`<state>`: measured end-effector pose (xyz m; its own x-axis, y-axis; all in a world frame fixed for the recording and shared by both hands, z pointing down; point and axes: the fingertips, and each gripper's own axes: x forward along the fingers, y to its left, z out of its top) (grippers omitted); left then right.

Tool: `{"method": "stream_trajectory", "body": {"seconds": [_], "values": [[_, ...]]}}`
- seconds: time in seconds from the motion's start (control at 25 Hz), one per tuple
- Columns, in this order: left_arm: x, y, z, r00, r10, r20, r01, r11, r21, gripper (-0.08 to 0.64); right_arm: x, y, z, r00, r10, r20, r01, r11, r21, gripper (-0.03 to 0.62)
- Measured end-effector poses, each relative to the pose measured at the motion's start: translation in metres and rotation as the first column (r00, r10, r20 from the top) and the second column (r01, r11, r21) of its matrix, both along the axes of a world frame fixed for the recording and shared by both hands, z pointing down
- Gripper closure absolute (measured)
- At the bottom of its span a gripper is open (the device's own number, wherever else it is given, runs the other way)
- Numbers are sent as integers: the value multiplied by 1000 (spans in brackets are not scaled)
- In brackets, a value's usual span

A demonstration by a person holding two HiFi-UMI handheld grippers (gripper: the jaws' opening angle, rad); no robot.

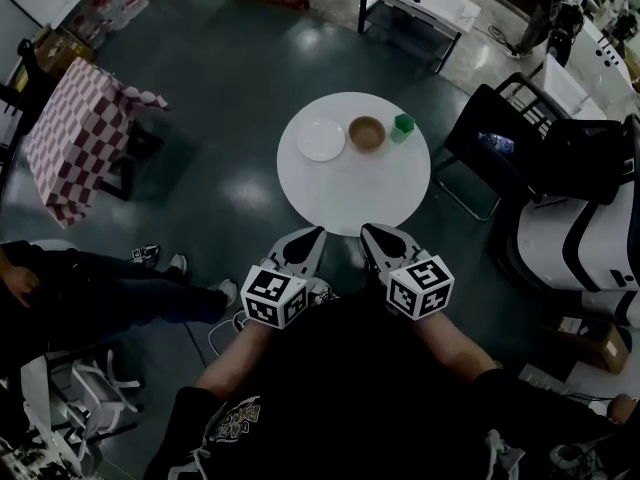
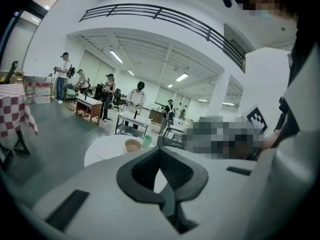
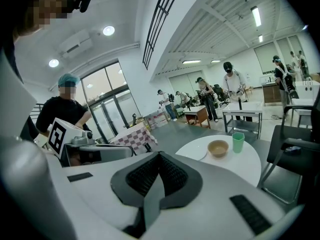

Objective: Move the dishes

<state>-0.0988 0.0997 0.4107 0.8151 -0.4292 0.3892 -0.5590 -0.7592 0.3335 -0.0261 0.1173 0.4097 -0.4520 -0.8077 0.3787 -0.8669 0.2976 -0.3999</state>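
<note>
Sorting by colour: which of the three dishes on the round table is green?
The cup, rightmost in the head view; the bowl is brown, the plate white.

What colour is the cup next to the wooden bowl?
The cup is green; clearest in the right gripper view.

A checkered-cloth table (image 1: 75, 133) stands left of the round table (image 1: 350, 193) — a black chair (image 1: 465, 158) right.

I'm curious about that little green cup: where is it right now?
In the head view the green cup stands at the far right of the round white table, just right of the brown bowl.
</note>
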Motion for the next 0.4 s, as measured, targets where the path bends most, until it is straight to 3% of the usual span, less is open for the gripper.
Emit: {"method": "stream_trajectory", "body": {"seconds": [0.4], "values": [[-1, -2, 2, 1000, -7, 4, 7, 1000, 2, 555, -1, -2, 1, 1000, -9, -1, 9, 1000, -3, 571]]}}
